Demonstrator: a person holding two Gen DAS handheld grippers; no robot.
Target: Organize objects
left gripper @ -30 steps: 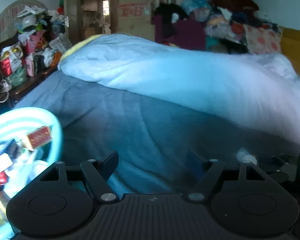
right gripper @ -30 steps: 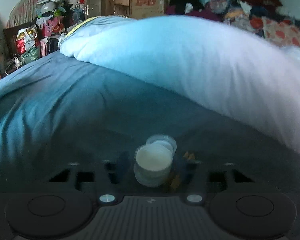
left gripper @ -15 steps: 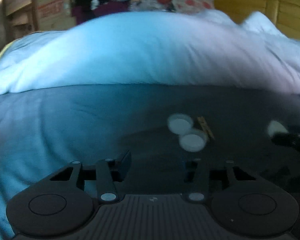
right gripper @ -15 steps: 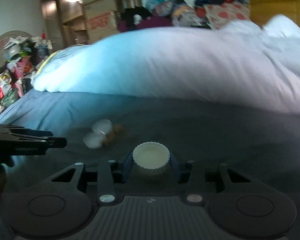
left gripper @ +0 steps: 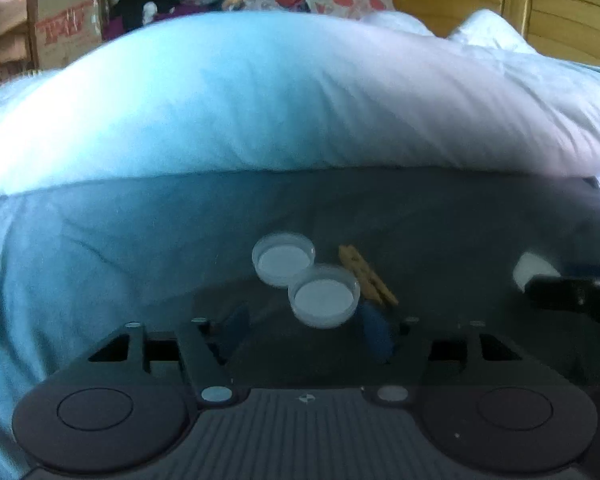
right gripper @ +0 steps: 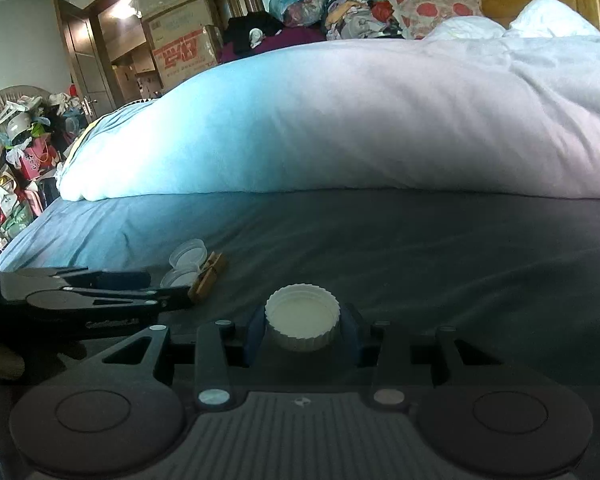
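Left claw [left gripper: 306,326] open; two lids [left gripper: 283,258], clothespin [left gripper: 367,275] ahead on sheet [left gripper: 140,248]

Clothespin [left gripper: 367,276] – near end hidden behind cap [left gripper: 325,295].

The right gripper [right gripper: 303,330] clamps a ribbed white plastic bottle cap [right gripper: 302,316]. Two more white caps [right gripper: 184,266] touch a wooden clothespin [right gripper: 208,276] on the grey bedsheet [right gripper: 420,248].
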